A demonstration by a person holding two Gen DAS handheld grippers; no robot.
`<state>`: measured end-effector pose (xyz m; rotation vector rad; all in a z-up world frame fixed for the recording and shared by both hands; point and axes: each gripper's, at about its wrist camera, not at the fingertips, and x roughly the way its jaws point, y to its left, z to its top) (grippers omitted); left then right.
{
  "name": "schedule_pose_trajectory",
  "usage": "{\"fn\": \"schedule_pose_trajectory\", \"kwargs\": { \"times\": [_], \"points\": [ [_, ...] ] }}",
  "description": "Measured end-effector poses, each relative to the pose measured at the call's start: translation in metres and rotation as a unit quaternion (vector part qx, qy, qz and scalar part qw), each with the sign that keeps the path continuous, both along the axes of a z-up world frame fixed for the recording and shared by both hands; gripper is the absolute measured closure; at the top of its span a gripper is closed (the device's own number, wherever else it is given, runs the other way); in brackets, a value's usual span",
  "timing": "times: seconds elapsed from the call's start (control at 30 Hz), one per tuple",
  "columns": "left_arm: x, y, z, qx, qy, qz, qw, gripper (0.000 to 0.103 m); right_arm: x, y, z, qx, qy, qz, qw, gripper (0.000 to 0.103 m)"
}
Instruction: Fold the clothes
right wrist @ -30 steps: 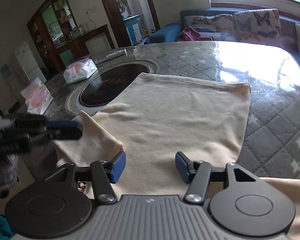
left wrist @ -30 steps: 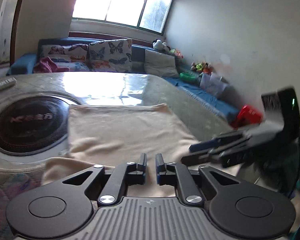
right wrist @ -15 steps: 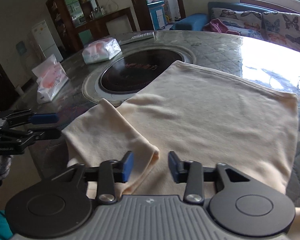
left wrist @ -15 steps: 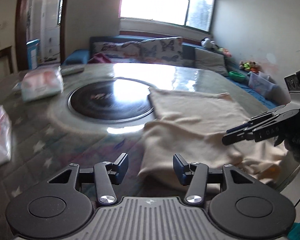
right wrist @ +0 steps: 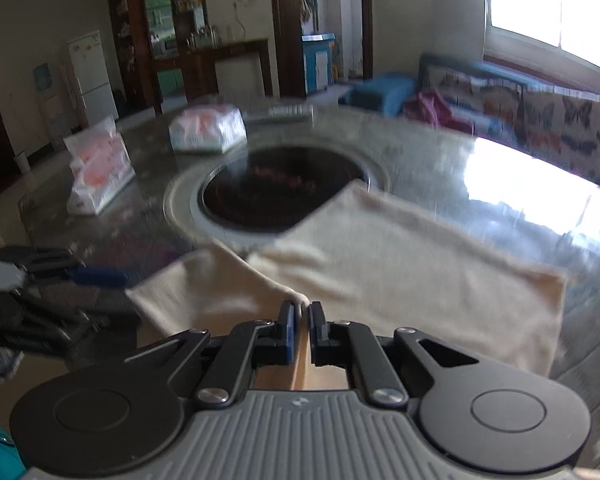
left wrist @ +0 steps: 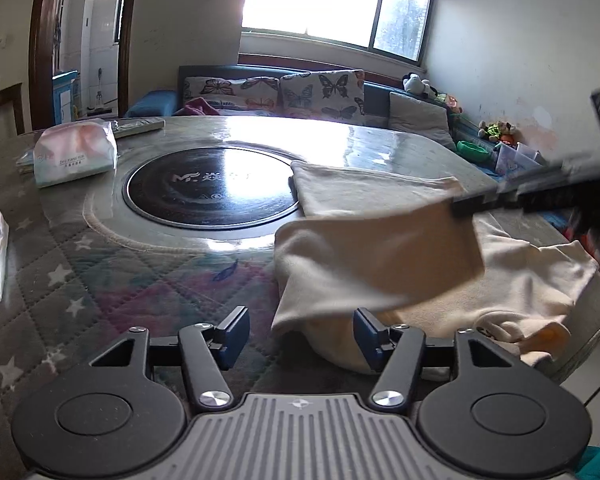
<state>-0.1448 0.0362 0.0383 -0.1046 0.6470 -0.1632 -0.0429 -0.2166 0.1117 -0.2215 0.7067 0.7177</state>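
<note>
My right gripper (right wrist: 304, 314) is clenched on a corner of the cream garment (right wrist: 400, 264), lifting that flap off the table (left wrist: 112, 264). My left gripper (left wrist: 300, 334) is opening, nothing pinched, its right pad beside the garment's near edge. The garment lies next to the round black hob (left wrist: 208, 192).

Bare table (left wrist: 112, 280) left of the garment (left wrist: 380, 256) — tissue packs (left wrist: 74, 152) flank it.

A round table (left wrist: 148, 280) carries an inset black cooktop (left wrist: 208, 194), two tissue packs (left wrist: 74, 152) (right wrist: 100, 172) and a remote control (left wrist: 138, 125); a sofa (left wrist: 284, 92) stands beyond.
</note>
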Motion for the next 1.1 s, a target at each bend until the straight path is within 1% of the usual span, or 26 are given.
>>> {"fn": "schedule_pose_trajectory", "kwargs": {
  "times": [0.1,0.2,0.27,0.33,0.4,0.53,0.6,0.67,0.7,0.77,0.8,0.83,0.97,1.03,1.07,1.1],
  "points": [
    [0.002,-0.006,0.0,0.003,-0.004,-0.006,1.0,0.042,-0.001,0.003,0.022,-0.004,-0.028,0.007,1.0,0.097],
    [0.004,-0.014,-0.003,0.02,-0.005,-0.014,0.9997,0.042,-0.001,0.007,0.039,-0.005,-0.049,0.015,0.999,0.097],
    [0.005,-0.019,-0.005,0.03,-0.005,-0.017,0.9994,0.042,-0.004,0.012,0.053,-0.011,-0.074,0.021,0.997,0.097],
    [0.005,-0.022,-0.008,0.038,-0.004,-0.019,0.9991,0.042,-0.004,0.014,0.063,-0.014,-0.088,0.023,0.996,0.097],
    [0.005,-0.024,-0.01,0.044,-0.003,-0.021,0.9988,0.043,-0.004,0.013,0.07,-0.019,-0.1,0.02,0.995,0.097],
    [0.003,-0.025,-0.013,0.056,-0.004,-0.026,0.9981,0.045,-0.004,0.005,0.078,-0.024,-0.104,0.009,0.994,0.097],
    [0.002,-0.025,-0.013,0.064,-0.007,-0.029,0.9975,0.052,-0.003,0.0,0.079,-0.029,-0.099,0.003,0.995,0.097],
    [0.002,-0.023,-0.013,0.066,-0.008,-0.029,0.9974,0.053,-0.003,-0.006,0.078,-0.033,-0.091,-0.003,0.995,0.097],
    [0.002,-0.022,-0.013,0.066,-0.009,-0.029,0.9974,0.057,-0.003,-0.008,0.076,-0.035,-0.087,-0.007,0.996,0.097],
    [0.001,-0.02,-0.012,0.065,-0.01,-0.03,0.9974,0.061,-0.002,-0.018,0.067,-0.042,-0.069,-0.021,0.997,0.097],
    [0.001,-0.019,-0.012,0.064,-0.01,-0.032,0.9974,0.068,-0.002,-0.022,0.062,-0.043,-0.06,-0.027,0.997,0.097],
    [0.001,-0.018,-0.012,0.063,-0.01,-0.034,0.9974,0.072,-0.002,-0.026,0.056,-0.045,-0.046,-0.035,0.997,0.097],
    [0.0,-0.018,-0.012,0.066,-0.01,-0.039,0.997,0.072,-0.003,-0.044,0.03,-0.049,0.002,-0.064,0.997,0.097],
    [-0.001,-0.018,-0.012,0.067,-0.01,-0.045,0.9967,0.075,-0.004,-0.053,0.015,-0.049,0.028,-0.078,0.995,0.097],
    [-0.002,-0.019,-0.012,0.069,-0.011,-0.049,0.9964,0.078,-0.004,-0.056,0.009,-0.049,0.036,-0.084,0.995,0.097],
    [-0.002,-0.02,-0.011,0.07,-0.01,-0.053,0.9961,0.078,-0.004,-0.058,0.004,-0.048,0.043,-0.091,0.994,0.097]
  ]
}}
